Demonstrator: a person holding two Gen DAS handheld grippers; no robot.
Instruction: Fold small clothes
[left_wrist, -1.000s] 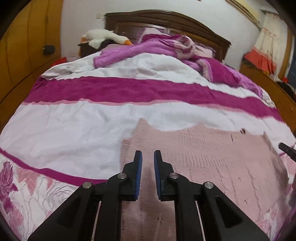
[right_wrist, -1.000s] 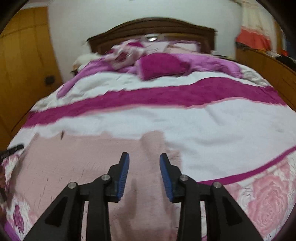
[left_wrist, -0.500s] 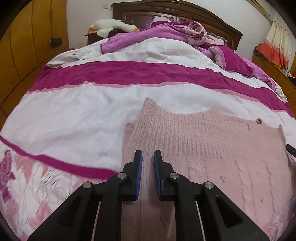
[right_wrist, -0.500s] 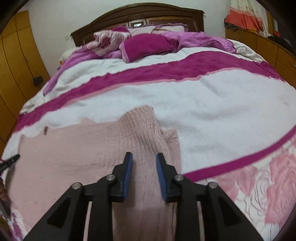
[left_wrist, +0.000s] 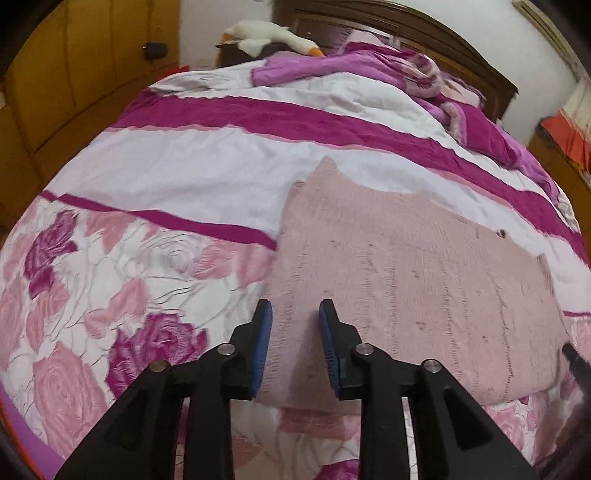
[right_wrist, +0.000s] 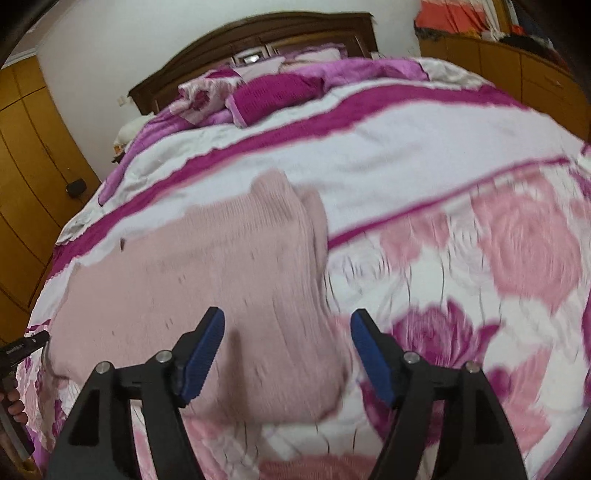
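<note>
**A:** What do you get from the left wrist camera?

**B:** I'm looking down my left gripper at a pink knitted sweater spread flat on the bedspread, near the foot of the bed. My fingers hang over its near left corner with a gap showing between the blue pads, and the jaws are opening. The knit lies under that gap; the pads don't press on it. Further back I see a rumpled purple blanket, a white toy goose and the dark headboard. A black tip of the other tool pokes in at the right edge.

**A:** And the right wrist camera?

**B:** It's blurred. My right gripper is over the sweater's near right corner, where a folded-in sleeve lies along the edge. The jaws stand wide apart and are opening, nothing pinched between them; the cloth is just beneath. At the far left I see the left tool with a bit of a hand on it. Yellow wooden cabinets line the wall.
</note>
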